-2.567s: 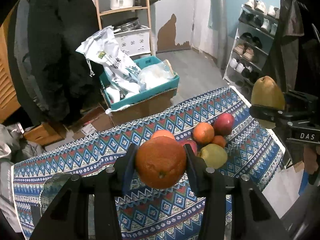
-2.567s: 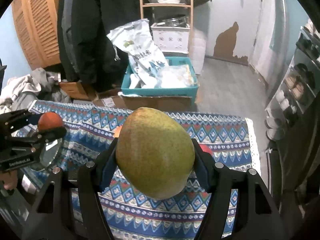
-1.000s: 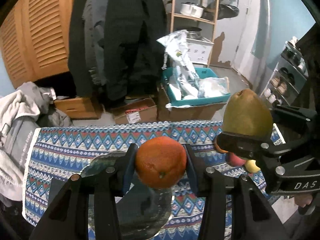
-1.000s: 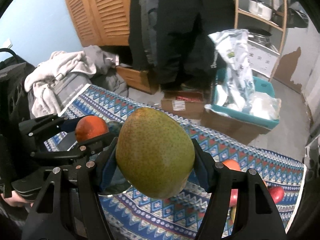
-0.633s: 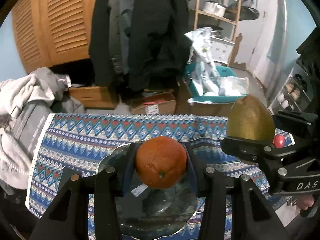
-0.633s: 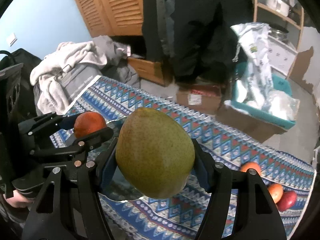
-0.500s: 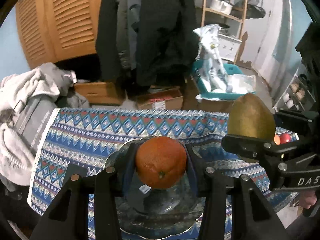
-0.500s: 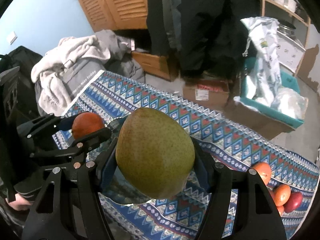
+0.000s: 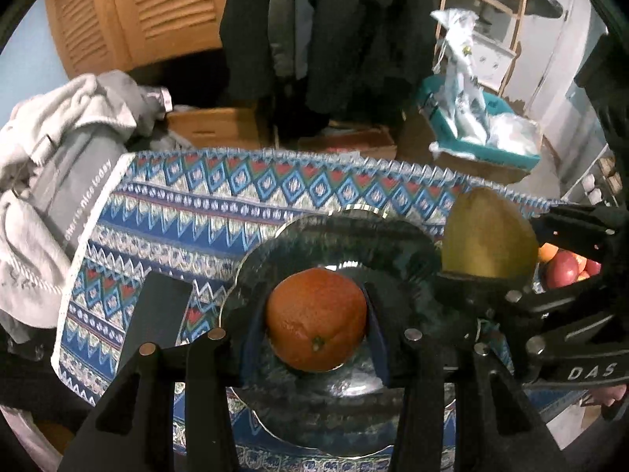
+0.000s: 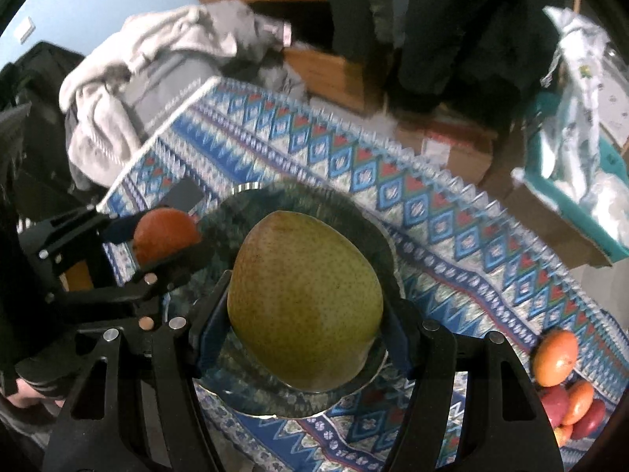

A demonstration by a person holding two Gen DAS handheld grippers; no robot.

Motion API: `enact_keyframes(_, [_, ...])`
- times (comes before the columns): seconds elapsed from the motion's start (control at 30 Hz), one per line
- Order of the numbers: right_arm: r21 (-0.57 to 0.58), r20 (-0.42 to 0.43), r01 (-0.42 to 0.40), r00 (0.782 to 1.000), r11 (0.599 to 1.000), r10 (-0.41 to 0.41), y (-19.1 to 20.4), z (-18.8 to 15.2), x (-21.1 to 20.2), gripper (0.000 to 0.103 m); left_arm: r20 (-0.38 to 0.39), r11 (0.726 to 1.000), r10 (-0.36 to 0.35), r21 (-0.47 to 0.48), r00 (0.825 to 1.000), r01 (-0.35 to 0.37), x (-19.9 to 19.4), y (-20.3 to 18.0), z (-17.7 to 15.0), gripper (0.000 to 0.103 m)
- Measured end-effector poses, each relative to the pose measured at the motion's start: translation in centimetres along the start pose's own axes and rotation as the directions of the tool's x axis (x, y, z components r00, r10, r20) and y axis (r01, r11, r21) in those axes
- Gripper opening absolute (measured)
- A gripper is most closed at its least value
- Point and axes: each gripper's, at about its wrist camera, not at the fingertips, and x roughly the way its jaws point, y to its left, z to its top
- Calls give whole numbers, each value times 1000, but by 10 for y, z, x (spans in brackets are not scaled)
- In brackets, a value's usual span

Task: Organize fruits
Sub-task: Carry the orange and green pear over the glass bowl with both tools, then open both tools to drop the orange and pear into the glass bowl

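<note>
Orange (image 9: 316,320) pinched between the blue-padded jaws of the left gripper (image 9: 316,322), hanging over the near part of a dark glass plate (image 9: 354,424). Green pear (image 10: 304,303) clamped the same way in the right gripper (image 10: 304,314), poised above the same plate, just right of the orange. Both fruits off the plate's surface as far as can be told; contact with the glass not clear. Plate lying on a blue, red and white patterned tablecloth (image 9: 220,196), with a flat black rectangular object (image 9: 157,310) just left of it on the cloth. Loose pile of fruit (image 10: 566,385), orange and red pieces, far right on the cloth, well apart from the plate. Grey and white clothes (image 9: 59,149) heaped beyond the cloth's left edge. Teal bin (image 9: 487,137) with white bags on the floor at far right.
</note>
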Motion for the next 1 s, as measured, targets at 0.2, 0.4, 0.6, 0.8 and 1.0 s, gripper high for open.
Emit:
enact_keyframes(0.2, [-23,-78,23,997,999,-25,-1,-11,28,68,-80,1000,-4,-23,997,2,25,8,-12,47])
enact_keyframes(0.4, [-39,-139,29,990,999,-34,-1,-23,48,68,-124,1000,21,20,992,-19,41,2,-24,47])
enact_keyframes(0.6, [-66,-181,31,983,997,-42,3,-33,61,68,-164,999,28,43,986,-22,51,0,-32,47])
enact_keyframes(0.8, [-65,-224,39,973,997,-52,1,-41,72,68,-204,999,24,38,979,-17,59,-1,-38,47])
enact_keyframes(1.0, [-50,-221,39,974,998,-49,-4,-41,70,68,-208,998,30,62,978,-17,59,-6,-41,49])
